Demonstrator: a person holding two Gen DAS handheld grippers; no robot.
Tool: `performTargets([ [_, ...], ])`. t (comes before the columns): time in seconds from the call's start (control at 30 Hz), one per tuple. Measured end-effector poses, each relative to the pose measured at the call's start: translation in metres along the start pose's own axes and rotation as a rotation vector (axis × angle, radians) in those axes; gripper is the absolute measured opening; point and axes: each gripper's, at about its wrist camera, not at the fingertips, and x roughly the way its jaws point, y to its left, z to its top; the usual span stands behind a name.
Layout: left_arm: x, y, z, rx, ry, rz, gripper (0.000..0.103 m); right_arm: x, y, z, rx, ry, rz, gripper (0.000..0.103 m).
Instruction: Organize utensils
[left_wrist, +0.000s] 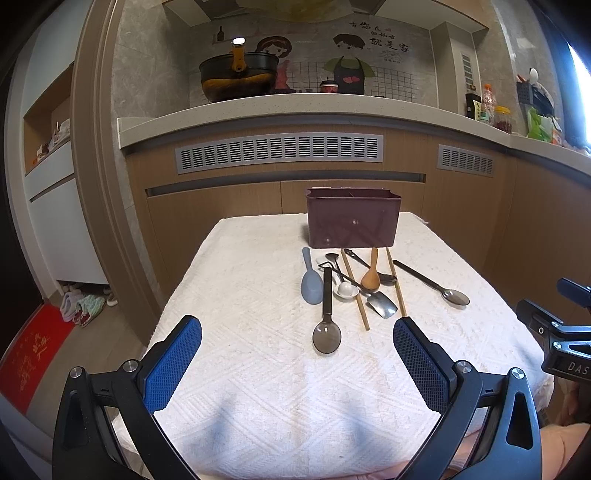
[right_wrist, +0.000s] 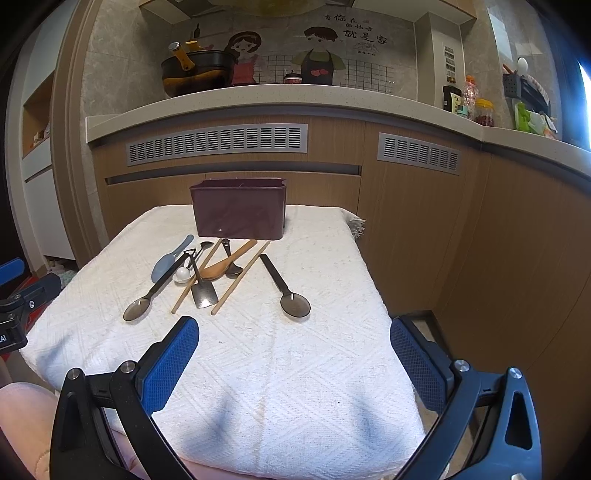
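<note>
My left gripper (left_wrist: 297, 334) and right gripper (right_wrist: 294, 334) both gape, empty. At twelve o'clock on the cloth (left_wrist: 236, 369): one rigid bin (left_wrist: 352, 218), before it two light smoky spoons (left_wrist: 327, 334) — I'd pinch mid-handle — two slippery chopsticks (left_wrist: 354, 291), one fragile white spoon (left_wrist: 346, 290).

The left gripper (left_wrist: 297, 334) sits low in its frame, blue-padded fingers (left_wrist: 173, 363) spread wide and empty; the right gripper (right_wrist: 294, 334) matches it, fingers (right_wrist: 417, 363) wide apart, its black body also showing at the left view's right edge.
</note>
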Motion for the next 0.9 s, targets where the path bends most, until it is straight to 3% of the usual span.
performTargets([
  [0.9,-0.011,0.006,-0.001,-0.005,0.001,0.002,0.103,0.001,0.004,0.001,-0.012,-0.004,-0.009,0.103],
])
